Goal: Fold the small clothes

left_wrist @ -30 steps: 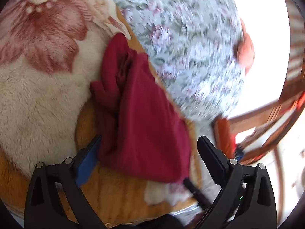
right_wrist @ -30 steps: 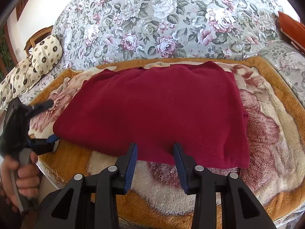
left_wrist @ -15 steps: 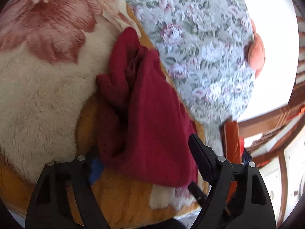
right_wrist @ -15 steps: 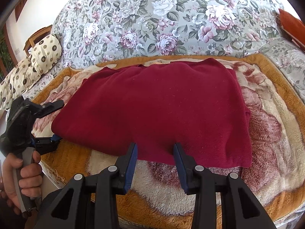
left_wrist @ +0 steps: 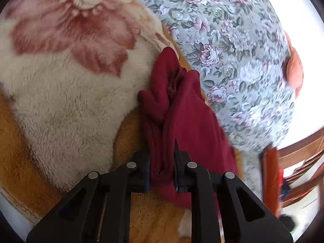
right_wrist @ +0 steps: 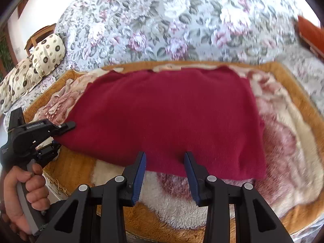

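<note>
A dark red garment lies spread flat on a fleecy rose-patterned blanket. My left gripper is at the garment's left end, its jaws closing, and a bunched fold of the red garment is pinched between the pads. In the right wrist view the left gripper shows at that corner, held by a hand. My right gripper stands open at the garment's near edge, with the hem lying flat between its fingertips and the pads clear of the cloth.
The blanket has an orange border and lies on a floral bedspread. Spotted pillows sit at the far left. A wooden chair stands beside the bed, and an orange cushion lies further back.
The left jaws went from wide apart to closed on the bunched end of the red garment, and the left gripper turned a little. The right gripper has stayed put.
</note>
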### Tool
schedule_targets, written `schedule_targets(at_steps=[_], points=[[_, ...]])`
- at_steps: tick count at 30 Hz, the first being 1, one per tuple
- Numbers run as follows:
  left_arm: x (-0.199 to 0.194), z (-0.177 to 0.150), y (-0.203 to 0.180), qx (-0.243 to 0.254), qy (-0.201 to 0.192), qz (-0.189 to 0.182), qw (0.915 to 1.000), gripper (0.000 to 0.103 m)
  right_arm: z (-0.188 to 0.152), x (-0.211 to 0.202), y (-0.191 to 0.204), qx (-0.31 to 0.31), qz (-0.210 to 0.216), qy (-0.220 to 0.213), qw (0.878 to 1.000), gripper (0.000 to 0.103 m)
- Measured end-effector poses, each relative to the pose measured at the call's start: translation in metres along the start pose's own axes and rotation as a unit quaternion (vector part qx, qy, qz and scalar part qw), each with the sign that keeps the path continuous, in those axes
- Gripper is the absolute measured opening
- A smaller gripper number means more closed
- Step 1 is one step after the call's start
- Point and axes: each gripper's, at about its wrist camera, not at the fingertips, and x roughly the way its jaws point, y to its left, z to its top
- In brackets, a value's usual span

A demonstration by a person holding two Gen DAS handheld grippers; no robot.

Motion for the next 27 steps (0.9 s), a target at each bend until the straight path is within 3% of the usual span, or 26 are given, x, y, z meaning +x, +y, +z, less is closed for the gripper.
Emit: schedule_targets(at_steps=[3, 7, 10, 12, 15, 17, 22, 27], points=[[-0.006, -0.004, -0.01, 0.03, -0.022, 0.025, 0.999, 0.014, 0.031, -0.016, 0.02, -0.023, 0.038, -0.032, 0.999, 0.037], [-0.019, -0.016, -0.046, 0.123, -0.068, 0.073, 0.9874, 0.014, 0.106, -0.001, 0.046, 0.003, 0.164, 0.002, 0.986, 0.039], [-0.02, -0.03, -0.071, 0.194, -0.09, 0.092, 0.9725, 0.014, 0.152, 0.052, 0.062, 0.068, 0.295, 0.094, 0.948, 0.051], [-0.019, -0.037, -0.082, 0.229, -0.096, 0.093, 0.9642, 0.014, 0.169, 0.094, 0.074, 0.095, 0.327, 0.16, 0.926, 0.058], [-0.018, -0.042, -0.086, 0.25, -0.101, 0.09, 0.9588, 0.014, 0.19, 0.139, 0.092, 0.096, 0.309, 0.202, 0.925, 0.06], [-0.016, -0.04, -0.083, 0.249, -0.096, 0.085, 0.9599, 0.014, 0.199, 0.158, 0.101, 0.091, 0.291, 0.216, 0.928, 0.06], [-0.012, -0.036, -0.083, 0.244, -0.088, 0.079, 0.9626, 0.014, 0.217, 0.194, 0.122, 0.083, 0.268, 0.267, 0.922, 0.064], [-0.011, -0.034, -0.081, 0.229, -0.08, 0.075, 0.9671, 0.014, 0.221, 0.218, 0.162, 0.0, 0.179, 0.316, 0.932, 0.065]])
